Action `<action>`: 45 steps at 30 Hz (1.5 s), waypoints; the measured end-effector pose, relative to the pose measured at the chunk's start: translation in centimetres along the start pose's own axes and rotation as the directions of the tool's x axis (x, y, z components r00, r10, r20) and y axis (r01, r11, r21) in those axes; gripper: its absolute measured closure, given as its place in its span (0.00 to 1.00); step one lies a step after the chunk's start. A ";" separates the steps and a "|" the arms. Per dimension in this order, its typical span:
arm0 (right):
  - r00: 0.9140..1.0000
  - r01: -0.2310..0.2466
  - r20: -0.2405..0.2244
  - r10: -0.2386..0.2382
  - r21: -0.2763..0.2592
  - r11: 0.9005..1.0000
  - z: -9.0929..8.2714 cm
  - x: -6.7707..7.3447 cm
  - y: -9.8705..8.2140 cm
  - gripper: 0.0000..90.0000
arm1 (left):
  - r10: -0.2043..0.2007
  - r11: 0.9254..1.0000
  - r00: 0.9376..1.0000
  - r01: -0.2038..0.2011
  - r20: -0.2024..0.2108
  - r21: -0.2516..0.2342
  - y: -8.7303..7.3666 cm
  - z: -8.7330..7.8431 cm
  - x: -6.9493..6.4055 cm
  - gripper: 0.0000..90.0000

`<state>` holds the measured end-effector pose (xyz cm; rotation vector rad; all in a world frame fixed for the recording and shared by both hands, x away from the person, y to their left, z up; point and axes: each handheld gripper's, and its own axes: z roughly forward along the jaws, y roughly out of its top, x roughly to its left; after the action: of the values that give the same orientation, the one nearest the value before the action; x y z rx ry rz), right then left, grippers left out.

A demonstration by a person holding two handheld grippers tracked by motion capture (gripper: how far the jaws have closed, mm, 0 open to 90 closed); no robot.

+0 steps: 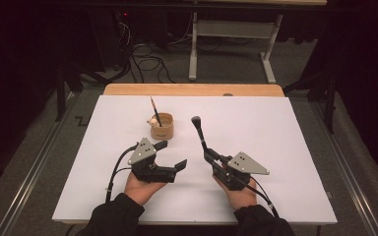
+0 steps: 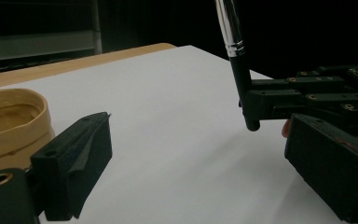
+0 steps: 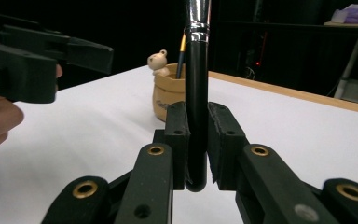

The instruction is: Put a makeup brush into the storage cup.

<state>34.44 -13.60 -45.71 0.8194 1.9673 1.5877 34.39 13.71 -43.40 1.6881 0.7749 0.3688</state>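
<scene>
Right gripper (image 3: 197,140) has its jaws clenched on the lower handle of the makeup brush (image 1: 200,132), gripping it near the butt end, and the brush's long axis runs straight up out of the jaws, bristles on top. Beyond those jaws and a touch to their left sits the tan pot (image 3: 168,95) on the desk (image 1: 275,128), a pencil (image 1: 155,112) already leaning inside. Left gripper (image 1: 170,155) rests nearer the pot, jaws released and empty, the pot just beside one jaw. The brush looks bound for the pot.
</scene>
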 end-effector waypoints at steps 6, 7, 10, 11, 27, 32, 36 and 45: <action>1.000 0.013 -0.023 -0.013 -0.003 1.000 0.0 0.7 -0.1 0.89 | -0.004 1.000 1.000 0.004 0.004 -0.006 0.1 -0.1 -0.1 0.09; 1.000 0.015 -0.027 -0.015 -0.005 1.000 0.0 0.8 -0.1 0.89 | -0.005 1.000 1.000 0.005 0.006 -0.008 0.1 -0.2 -0.1 0.09; 0.999 0.010 -0.038 -0.010 -0.001 1.000 -0.1 1.1 -0.2 0.89 | -0.010 1.000 1.000 0.010 0.019 -0.009 0.1 -0.2 -0.2 0.08; 0.999 0.014 -0.044 -0.014 -0.007 1.000 -0.1 1.3 -0.2 0.89 | -0.011 1.000 1.000 0.011 0.022 -0.006 0.1 -0.2 -0.2 0.08; 0.995 0.029 -0.099 -0.030 -0.014 0.999 0.0 2.7 -0.6 0.89 | -0.031 0.999 0.997 0.032 0.067 -0.016 0.2 -0.4 -0.4 0.09; 0.993 0.026 -0.111 -0.027 -0.011 1.000 0.0 2.8 -0.7 0.89 | -0.039 0.999 0.997 0.040 0.072 -0.019 0.3 -0.4 -0.4 0.10; 0.993 0.026 -0.117 -0.027 -0.010 1.000 0.0 2.9 -0.7 0.89 | -0.039 0.999 0.996 0.040 0.078 -0.021 0.3 -0.4 -0.4 0.12; 0.991 0.031 -0.132 -0.032 -0.008 0.999 0.2 3.5 -0.8 0.89 | -0.038 0.999 0.995 0.040 0.087 -0.030 0.3 -0.5 -0.5 0.17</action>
<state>31.98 -11.05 -46.57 0.6936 2.0547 1.6673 33.77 13.70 -42.86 1.6459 0.7336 0.2777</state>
